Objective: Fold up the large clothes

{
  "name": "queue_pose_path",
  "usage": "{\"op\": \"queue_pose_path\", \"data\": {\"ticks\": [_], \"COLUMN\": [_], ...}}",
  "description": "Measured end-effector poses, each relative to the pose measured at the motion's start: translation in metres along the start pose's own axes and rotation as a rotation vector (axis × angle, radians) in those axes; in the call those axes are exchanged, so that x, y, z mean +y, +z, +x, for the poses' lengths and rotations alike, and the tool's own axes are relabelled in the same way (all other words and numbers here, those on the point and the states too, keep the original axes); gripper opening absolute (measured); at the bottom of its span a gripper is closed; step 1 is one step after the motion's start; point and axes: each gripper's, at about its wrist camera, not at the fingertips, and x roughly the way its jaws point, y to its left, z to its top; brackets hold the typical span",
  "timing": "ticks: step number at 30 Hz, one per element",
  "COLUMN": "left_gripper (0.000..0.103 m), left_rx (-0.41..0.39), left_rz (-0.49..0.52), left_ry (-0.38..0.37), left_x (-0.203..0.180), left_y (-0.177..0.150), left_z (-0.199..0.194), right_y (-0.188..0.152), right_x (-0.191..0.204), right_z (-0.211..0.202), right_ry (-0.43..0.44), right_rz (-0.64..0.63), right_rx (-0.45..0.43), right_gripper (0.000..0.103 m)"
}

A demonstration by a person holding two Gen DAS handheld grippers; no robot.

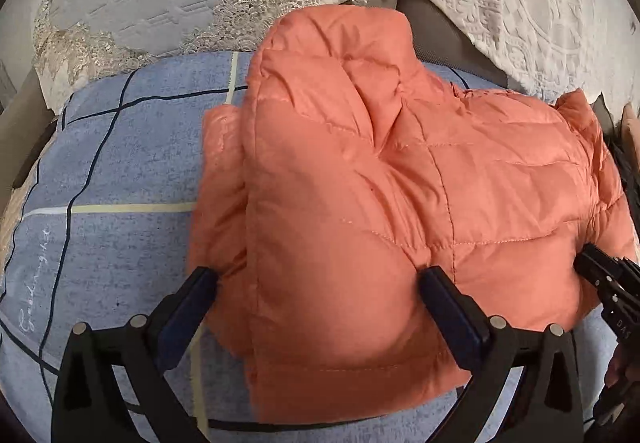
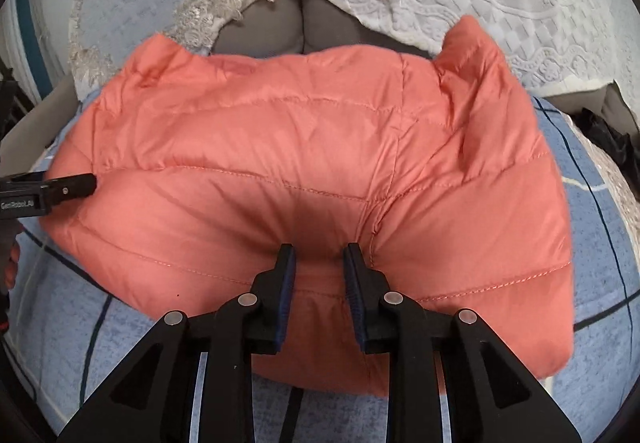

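Risk of the folded jacket (image 2: 304,163) puffing open: left gripper (image 1: 320,277) fingers spread wide astride it, right gripper (image 2: 319,255) fingers pinching only a thin tuck between them.

A blue checked bed cover (image 1: 112,171) fills the lower frame; the folded orange puffer jacket (image 1: 380,183) lies directly on it, centre-right.

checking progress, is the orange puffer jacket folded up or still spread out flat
Folded. The orange puffer jacket sits as a thick, layered bundle on the blue checked bedding, with stacked edges visible at its left side in the left wrist view.
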Motion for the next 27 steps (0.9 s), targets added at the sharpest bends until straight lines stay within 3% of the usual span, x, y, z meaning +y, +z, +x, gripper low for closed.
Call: {"op": "queue_pose_path", "data": {"ticks": [4, 8, 11, 13, 14, 15, 17, 23, 27], "left_gripper": [0.103, 0.103, 0.103, 0.102, 0.102, 0.102, 0.102, 0.102, 0.102], "left_rx": [-0.009, 0.037, 0.002, -0.023, -0.035, -0.038, -0.038, 0.015, 0.024], "left_rz": [-0.007, -0.007, -0.032, -0.027, -0.024, -0.014, 0.012, 0.067, 0.117], "left_ry": [0.006, -0.002, -0.042, -0.049, -0.071, -0.084, -0.103, -0.197, -0.161], "left_x": [0.000, -0.002, 0.000, -0.004, -0.008, -0.014, -0.028, -0.078, -0.105], "left_y": [-0.006, 0.004, 0.018, 0.026, 0.029, 0.032, 0.035, 0.038, 0.033], "left_z": [0.003, -0.001, -0.022, -0.034, -0.040, -0.044, -0.046, -0.031, -0.022], "right_y": [-0.002, 0.010, 0.016, 0.019, 0.018, 0.016, 0.010, -0.021, -0.030], "right_x": [0.001, -0.007, -0.031, -0.057, -0.074, -0.083, -0.109, -0.170, -0.180], "right_z": [0.001, -0.017, -0.055, -0.074, -0.081, -0.083, -0.082, -0.062, -0.059], "right_ry": [-0.007, 0.032, 0.054, 0.033, 0.036, 0.040, 0.052, 0.187, 0.226], "right_rz": [0.001, 0.016, 0.096, 0.179, 0.233, 0.265, 0.354, 0.640, 0.680], "right_rx": [-0.009, 0.014, -0.091, -0.141, -0.153, -0.153, -0.131, -0.072, -0.101], "right_gripper": [0.026, 0.026, 0.027, 0.037, 0.047, 0.057, 0.069, 0.075, 0.075]}}
